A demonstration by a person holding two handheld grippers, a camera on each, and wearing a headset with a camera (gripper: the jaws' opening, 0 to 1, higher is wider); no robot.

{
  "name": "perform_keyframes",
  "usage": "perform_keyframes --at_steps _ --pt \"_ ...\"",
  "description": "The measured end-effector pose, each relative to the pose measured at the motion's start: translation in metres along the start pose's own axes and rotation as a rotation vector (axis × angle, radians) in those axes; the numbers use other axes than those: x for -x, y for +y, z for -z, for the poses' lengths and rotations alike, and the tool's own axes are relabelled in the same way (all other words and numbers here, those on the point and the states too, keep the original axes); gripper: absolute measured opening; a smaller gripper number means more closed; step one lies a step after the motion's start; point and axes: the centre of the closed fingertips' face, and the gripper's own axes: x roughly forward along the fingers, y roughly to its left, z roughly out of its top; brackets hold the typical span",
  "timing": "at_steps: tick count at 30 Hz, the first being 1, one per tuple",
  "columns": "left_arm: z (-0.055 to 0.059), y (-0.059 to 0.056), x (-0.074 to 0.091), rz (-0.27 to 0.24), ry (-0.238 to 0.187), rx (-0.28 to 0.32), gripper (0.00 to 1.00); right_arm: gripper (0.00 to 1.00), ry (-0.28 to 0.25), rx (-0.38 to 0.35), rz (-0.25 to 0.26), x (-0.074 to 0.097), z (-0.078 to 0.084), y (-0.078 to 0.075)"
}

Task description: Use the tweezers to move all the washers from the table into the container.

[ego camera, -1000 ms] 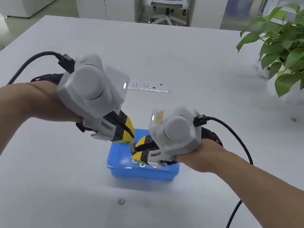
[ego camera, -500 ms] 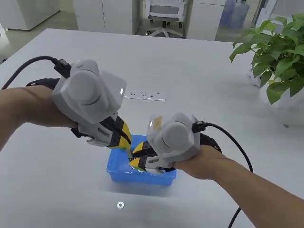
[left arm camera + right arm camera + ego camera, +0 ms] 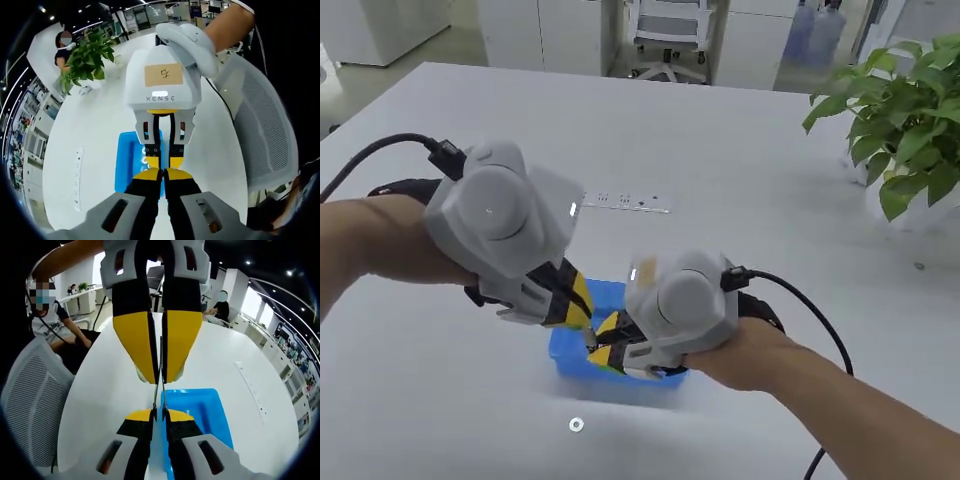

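Observation:
My left gripper [image 3: 582,300] and right gripper [image 3: 605,345] meet tip to tip just above the blue container [image 3: 565,355]. In the right gripper view a thin metal pair of tweezers [image 3: 158,390] runs from my right gripper [image 3: 159,415] up between the yellow pads of the left gripper [image 3: 160,375]. Both pairs of jaws are closed on it. The left gripper view shows my left gripper [image 3: 164,173] shut, nose to nose with the right gripper [image 3: 163,161] over the container [image 3: 127,160]. One washer [image 3: 576,424] lies on the white table in front of the container.
A white power strip [image 3: 620,201] lies flat beyond the container. A leafy plant [image 3: 910,120] stands at the table's right edge, and an office chair [image 3: 665,30] sits behind the far edge. Black cables trail from both grippers.
The camera has shifted a little. Both grippers stay tip to tip over the container, with the right one slightly lower. The washer on the table has not moved.

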Motion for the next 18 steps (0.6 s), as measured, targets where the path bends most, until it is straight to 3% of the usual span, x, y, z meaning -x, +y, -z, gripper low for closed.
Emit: perform_keyframes --at_steps 18 --pt "0.015 -0.024 -0.012 0.040 0.017 0.033 0.06 0.12 -0.004 -0.026 -0.049 -0.018 0.009 0.027"
